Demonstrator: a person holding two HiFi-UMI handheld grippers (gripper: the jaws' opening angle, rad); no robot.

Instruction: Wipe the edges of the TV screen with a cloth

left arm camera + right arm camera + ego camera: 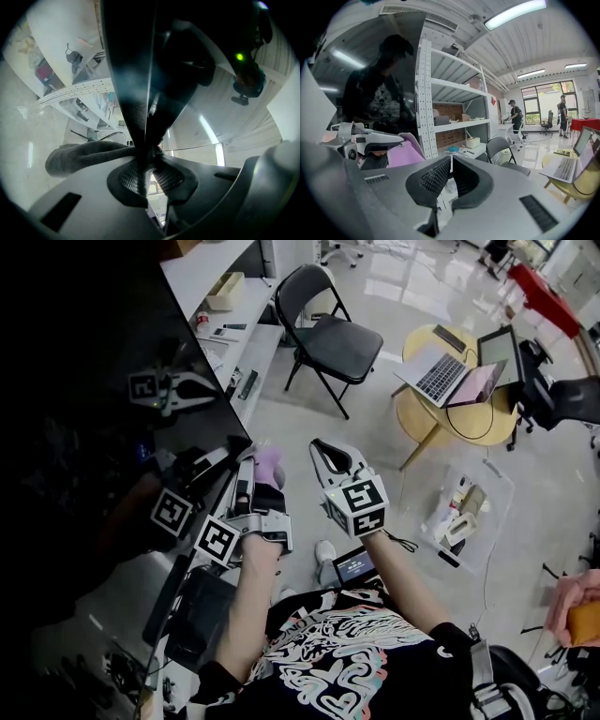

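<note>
Cloth [268, 465]: pink, soft and light; judged to fold and drag easily and to slip unless it is pinched through a doubled fold.
Cloth position: at the lower right corner of the TV screen [94, 381], bunched against its edge; in the left gripper view it trails to the left of the jaws.
Left gripper [255, 470]: jaws closed on the cloth, which is pinched between the pads, with the screen's edge rising straight ahead of them.
Right gripper [321, 448]: jaws closed or all but closed on nothing, held in the air just right of the left gripper and clear of the screen.
TV screen, handling: glossy, rigid, judged fragile; light pressure along the bezel is advised, not on the panel.
Grip advice: keep hold of the cloth at its middle fold so that loose fabric, not the pads, meets the edge.
Clear bin [487, 470]: on the floor to the right, open, holding several pale items that cannot be identified.
Beige box [225, 292]: on the counter beyond the screen; contents not visible.
</note>
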